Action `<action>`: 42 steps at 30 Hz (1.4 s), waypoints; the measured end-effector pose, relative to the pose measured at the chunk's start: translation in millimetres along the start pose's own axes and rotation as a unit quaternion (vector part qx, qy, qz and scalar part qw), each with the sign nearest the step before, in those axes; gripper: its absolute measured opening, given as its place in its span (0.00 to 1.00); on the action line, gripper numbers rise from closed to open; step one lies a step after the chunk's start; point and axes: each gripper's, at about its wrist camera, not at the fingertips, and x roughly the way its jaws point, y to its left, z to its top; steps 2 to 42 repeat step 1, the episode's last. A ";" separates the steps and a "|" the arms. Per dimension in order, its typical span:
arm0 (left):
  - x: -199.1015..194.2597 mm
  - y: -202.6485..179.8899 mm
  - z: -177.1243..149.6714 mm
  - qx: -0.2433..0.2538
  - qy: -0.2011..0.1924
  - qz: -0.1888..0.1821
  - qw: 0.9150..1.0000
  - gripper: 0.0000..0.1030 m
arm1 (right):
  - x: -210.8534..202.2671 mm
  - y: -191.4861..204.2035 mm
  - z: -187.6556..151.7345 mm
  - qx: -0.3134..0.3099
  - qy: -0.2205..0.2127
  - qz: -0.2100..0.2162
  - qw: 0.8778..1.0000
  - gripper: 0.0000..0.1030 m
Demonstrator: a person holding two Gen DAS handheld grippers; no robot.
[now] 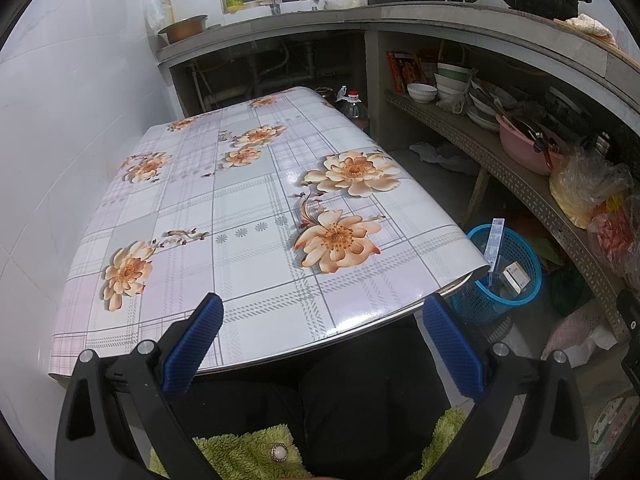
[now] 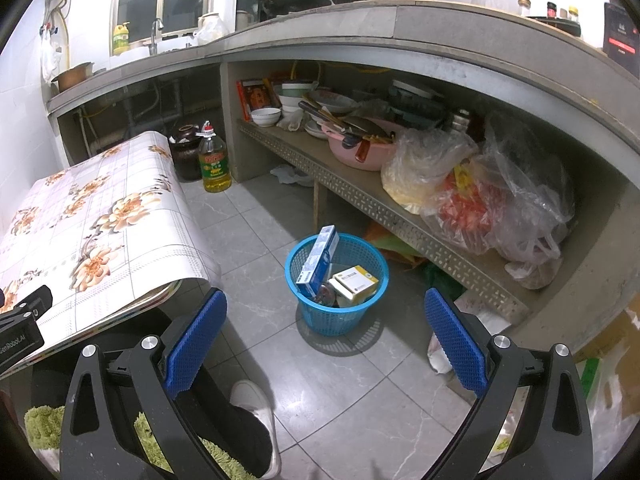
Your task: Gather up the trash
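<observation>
The flowered surface [image 1: 248,216] lies bare, boxes [image 2: 318,262] already sit in the blue basket [image 2: 374,250], and both the left tool [image 1: 322,320] and right tool [image 2: 326,316] are spread and hold nothing, so collecting looks nearly finished.

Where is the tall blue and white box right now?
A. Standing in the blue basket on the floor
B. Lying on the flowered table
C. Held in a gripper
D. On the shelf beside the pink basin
A: the tall blue and white box leans upright inside the blue basket, beside smaller boxes.

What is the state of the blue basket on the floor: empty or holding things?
Holding things. The blue basket contains a tall blue box leaning against its rim, a yellow-and-white box, and smaller items underneath.
</observation>
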 end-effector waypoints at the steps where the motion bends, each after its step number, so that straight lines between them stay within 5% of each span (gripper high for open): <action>1: -0.2 0.2 0.8 0.000 0.000 0.000 1.000 0.95 | 0.0 0.0 0.0 0.000 0.000 0.000 1.000 0.93; 42: -0.2 0.2 0.8 0.000 0.000 0.000 1.000 0.95 | 0.0 0.0 0.0 0.000 0.000 0.000 1.000 0.93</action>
